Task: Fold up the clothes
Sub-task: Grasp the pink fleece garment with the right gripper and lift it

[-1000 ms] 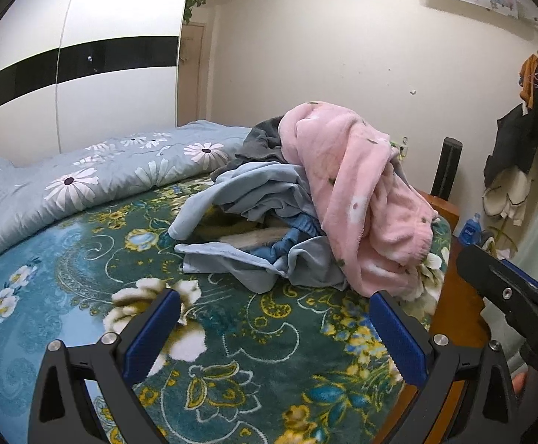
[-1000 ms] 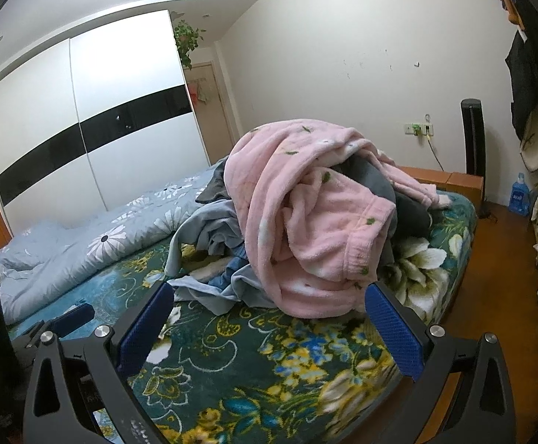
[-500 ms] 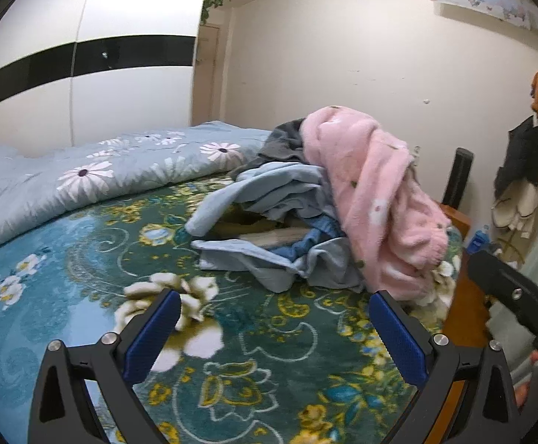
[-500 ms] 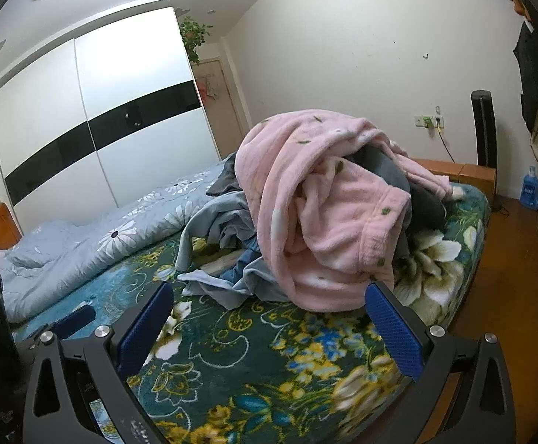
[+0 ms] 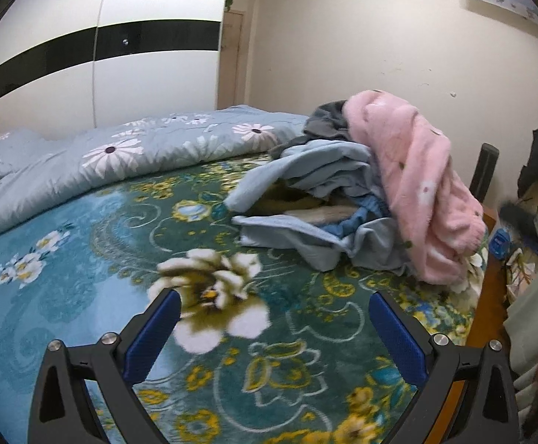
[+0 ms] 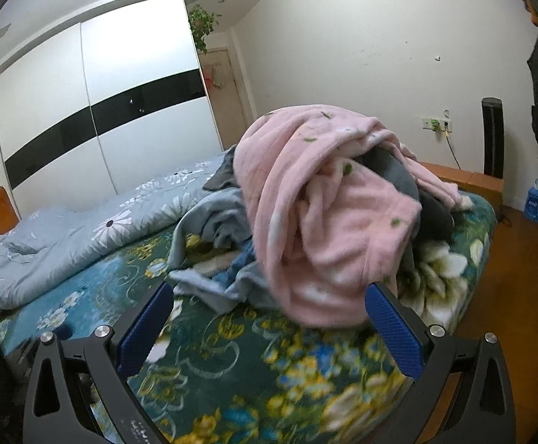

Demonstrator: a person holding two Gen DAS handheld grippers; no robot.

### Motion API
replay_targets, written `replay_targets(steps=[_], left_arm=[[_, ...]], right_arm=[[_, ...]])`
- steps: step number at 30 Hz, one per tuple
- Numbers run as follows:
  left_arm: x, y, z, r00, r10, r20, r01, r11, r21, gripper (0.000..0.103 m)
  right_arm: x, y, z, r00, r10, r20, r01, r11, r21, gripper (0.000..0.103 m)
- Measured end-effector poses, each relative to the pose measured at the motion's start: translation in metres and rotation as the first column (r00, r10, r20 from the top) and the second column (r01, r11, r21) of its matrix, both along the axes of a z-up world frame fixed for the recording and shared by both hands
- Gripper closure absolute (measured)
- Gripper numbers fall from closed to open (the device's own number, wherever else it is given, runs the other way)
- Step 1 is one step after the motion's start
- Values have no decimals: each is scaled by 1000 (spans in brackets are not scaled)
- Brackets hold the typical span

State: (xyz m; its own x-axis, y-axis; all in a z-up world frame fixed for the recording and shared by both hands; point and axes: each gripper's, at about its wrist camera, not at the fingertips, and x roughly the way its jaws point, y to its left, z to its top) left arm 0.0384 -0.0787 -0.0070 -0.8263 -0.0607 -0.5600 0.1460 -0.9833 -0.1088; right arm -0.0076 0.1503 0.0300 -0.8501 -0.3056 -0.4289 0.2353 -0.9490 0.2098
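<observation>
Both tongs stand wide apart with nothing between their blue pads: the left gripper (image 5: 272, 327), low in the left wrist frame, frames only a white flower printed on the green floral bedspread (image 5: 84, 277), and the right gripper (image 6: 265, 322), low in the right wrist frame, has its right-hand pad tip at the hem of the pink fleece garment (image 6: 324, 222), whether it touches or merely overlaps cannot be told. Neither tong holds any cloth. That garment lies draped over the top of the clothes pile (image 5: 361, 192), which sits right of centre in the left view and fills the middle of the right view; under it show light blue-grey garments (image 5: 306, 170), a bit of brighter blue cloth and something dark grey at the back. A grey-blue daisy quilt (image 5: 102, 162) is bunched along the left side of both frames, well apart from the pile. Judging by this, the task is at its very start: nothing is folded, and the step in hand is the reach toward the heap to take a first piece. Next likely comes closing the right tong on an edge of the pink fleece, lifting it clear of the pieces beneath, and spreading it flat on the bare bedspread in the lower left; the thick fleece may drag the lighter garments along with it
</observation>
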Motion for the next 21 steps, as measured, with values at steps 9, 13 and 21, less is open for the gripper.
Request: replay_targets(steps=[9,13,21], left_arm=[[23,-58,-9,994,104,28,-106,990,89,0],[32,-81,-14,987,150,51,-156,977,148,0],[58,-109,-12,979,202,27,-203,954,222,0]], right_arm=[[-114,17,21,997,-43,59,49,993,-104,5],[-141,12,21,994,-20,109,36,988,-149,27],[-175,17,8,964,115,241,-6,912,-410,88]])
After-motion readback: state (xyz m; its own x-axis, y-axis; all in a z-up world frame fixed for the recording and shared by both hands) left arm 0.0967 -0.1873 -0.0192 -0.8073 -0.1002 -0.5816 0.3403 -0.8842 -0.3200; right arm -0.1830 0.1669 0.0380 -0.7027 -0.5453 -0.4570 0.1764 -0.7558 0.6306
